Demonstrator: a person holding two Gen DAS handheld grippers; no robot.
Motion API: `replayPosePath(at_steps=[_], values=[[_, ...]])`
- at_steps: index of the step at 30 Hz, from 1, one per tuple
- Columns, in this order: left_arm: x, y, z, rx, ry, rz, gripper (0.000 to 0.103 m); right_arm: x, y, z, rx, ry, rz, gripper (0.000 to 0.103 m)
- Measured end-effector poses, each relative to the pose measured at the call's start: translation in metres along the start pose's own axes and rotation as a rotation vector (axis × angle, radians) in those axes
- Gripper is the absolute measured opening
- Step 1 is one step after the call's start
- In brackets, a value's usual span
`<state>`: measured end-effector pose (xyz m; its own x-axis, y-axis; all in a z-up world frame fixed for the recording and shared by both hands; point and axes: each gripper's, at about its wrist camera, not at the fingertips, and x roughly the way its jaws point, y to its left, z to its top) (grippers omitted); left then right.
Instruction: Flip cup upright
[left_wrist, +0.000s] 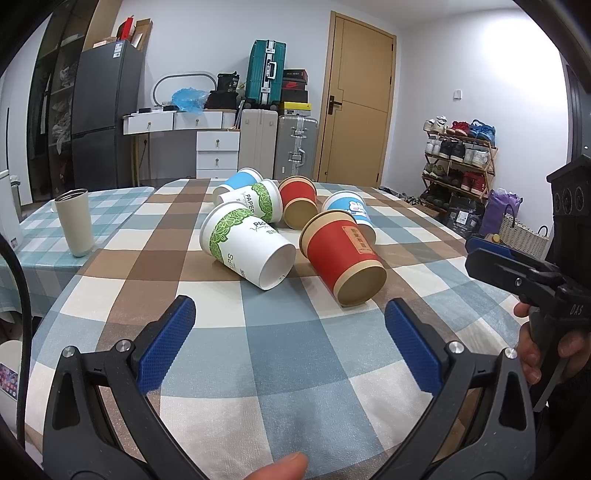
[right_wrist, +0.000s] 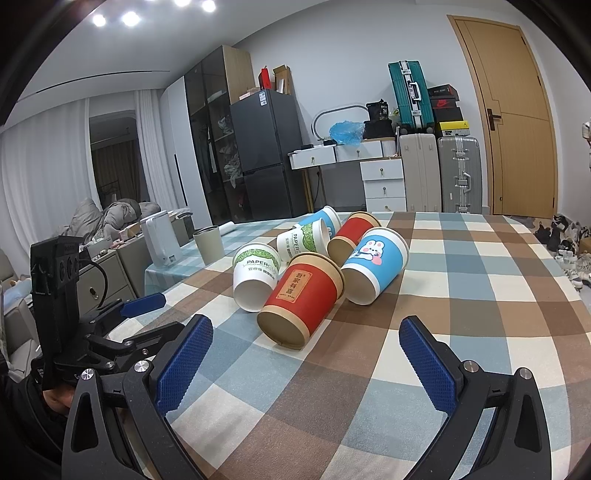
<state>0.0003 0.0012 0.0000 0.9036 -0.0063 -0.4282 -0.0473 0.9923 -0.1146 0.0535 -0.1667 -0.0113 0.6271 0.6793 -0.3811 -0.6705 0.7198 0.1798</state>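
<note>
Cups lie tipped in a cluster mid-tablecloth (left_wrist: 110, 258); the nearest red paper cup (left_wrist: 343, 258) rests on its side, base toward you, just ahead of your left gripper (left_wrist: 291, 332) and right gripper (right_wrist: 306, 354), both spread apart, holding nothing.

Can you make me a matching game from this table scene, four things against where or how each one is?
Things:
1. near red cup
2. rabbit cup
3. tumbler
4. left tool

States:
A. standing upright on the side table
B. open, holding nothing
C. on its side, closest of the pile to both tools
D. on its side, blue with a white band

Pairs: 1-C, 2-D, 3-A, 4-B
</note>
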Motion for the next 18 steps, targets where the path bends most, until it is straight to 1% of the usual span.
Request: replayPosePath(at_steps=[18], values=[[-0.0001, -0.0002, -0.0001, 0.003, -0.001, 0.002, 0.102, 0.0000, -0.0006, -0.0003, 0.001, 0.002, 0.001, 0.103]])
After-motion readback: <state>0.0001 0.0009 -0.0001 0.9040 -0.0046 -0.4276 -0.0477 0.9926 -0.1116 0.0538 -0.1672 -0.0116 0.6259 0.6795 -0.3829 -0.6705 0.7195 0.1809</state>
